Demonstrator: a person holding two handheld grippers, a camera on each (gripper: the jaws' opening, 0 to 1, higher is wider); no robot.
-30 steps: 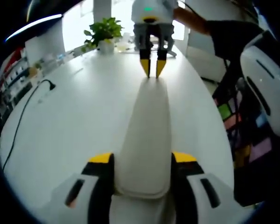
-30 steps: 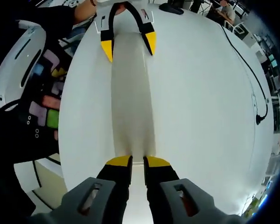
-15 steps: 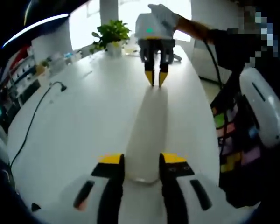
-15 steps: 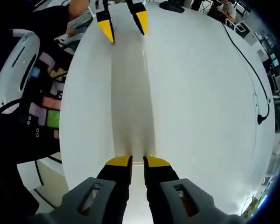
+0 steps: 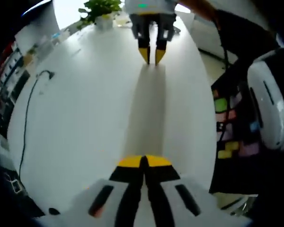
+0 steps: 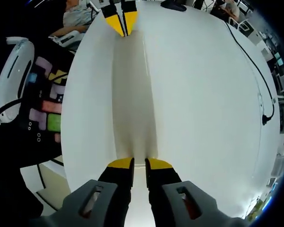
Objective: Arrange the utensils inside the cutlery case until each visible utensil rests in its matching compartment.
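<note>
The left tongs (image 5: pixel 143 163) and the right tongs (image 6: pixel 139 165) are each pinching, jaws all but together, opposite ends of the long white cutlery case (image 6: pixel 132 94) lying flat along the worktop (image 6: pixel 203 118), so any lift is calling for level, evenly matched hands.

A long white cutlery case (image 6: pixel 133 99) lies on a glossy white surface (image 6: pixel 203 104). Both tongs have yellow tips on black and grey bodies. A black cable (image 5: pixel 28 113) curves at left. Green plant (image 5: pixel 100 6) at upper left of the left gripper view.
</note>
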